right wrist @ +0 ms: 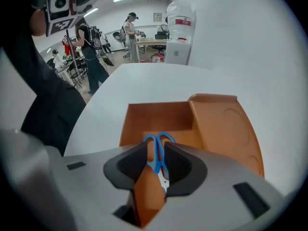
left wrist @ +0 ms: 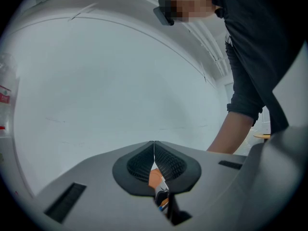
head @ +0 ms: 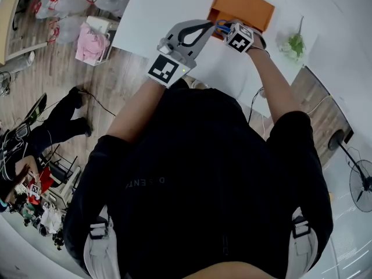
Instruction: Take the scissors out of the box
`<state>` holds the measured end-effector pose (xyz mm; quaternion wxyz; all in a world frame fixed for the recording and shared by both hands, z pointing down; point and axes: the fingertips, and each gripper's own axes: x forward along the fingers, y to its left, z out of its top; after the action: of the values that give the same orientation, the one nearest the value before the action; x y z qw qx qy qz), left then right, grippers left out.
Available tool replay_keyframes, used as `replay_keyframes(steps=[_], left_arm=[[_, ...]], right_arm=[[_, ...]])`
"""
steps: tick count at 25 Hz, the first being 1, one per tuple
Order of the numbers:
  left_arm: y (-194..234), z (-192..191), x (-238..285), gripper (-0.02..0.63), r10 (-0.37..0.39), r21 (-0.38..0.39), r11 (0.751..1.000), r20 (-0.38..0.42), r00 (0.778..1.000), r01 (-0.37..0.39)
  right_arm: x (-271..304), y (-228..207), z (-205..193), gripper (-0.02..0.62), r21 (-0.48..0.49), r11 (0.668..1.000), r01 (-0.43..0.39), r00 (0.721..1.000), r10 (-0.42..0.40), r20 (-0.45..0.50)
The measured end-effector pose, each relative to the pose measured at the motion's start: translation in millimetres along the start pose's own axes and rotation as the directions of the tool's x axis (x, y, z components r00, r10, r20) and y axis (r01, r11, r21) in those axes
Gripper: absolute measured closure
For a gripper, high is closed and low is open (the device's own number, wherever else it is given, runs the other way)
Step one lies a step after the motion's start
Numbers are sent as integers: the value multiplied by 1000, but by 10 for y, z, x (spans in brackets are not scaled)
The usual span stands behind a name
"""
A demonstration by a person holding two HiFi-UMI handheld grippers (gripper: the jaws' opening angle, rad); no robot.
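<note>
Scissors (right wrist: 153, 154) lie flat in the open orange cardboard box (right wrist: 159, 117). They look light and stiff, with blue plastic loops and slick steel blades, and the handles seem the surest hold. My right gripper (right wrist: 156, 147) stands wide apart astride them, gripping nothing; my left gripper (left wrist: 154, 143) is closed and empty.

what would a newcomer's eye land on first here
The bright orange box, open on the white table, stands out first. Next come the blue-handled scissors lying in it, framed between the open jaws of the right gripper poised over them. The left gripper is beside the box, jaws shut.
</note>
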<state>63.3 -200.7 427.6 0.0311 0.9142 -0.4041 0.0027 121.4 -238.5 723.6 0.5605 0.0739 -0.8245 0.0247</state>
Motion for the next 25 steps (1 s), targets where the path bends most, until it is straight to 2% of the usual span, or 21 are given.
replay_keyframes(steps=[9,16,18,20,25], left_arm=[[109,-61,-29,586,-3,0,1000,-9,1000,3],[43,-70,-12,586,-10,-1,1000,-16,1000,10],[54,-76,-21,586,-13,2,1000,-20,1000,13],[55,-70,-20,586,-19,5,1000,-21,1000,19],[-11,-42,-27,586,-39,13,999,-14,999,39]], right_arm=[[312,-44,-62,466,-51,999,-18,996,13,-88],[342,-3,-153,473,-80,995,-53,991,43,-123],[337,1,-139,500,-78,995,-58,991,48,-123],[321,9,-124,502,-75,996,-51,993,42,-113],[196,47,-64,503,-27,1000,-8,999,7,-32]])
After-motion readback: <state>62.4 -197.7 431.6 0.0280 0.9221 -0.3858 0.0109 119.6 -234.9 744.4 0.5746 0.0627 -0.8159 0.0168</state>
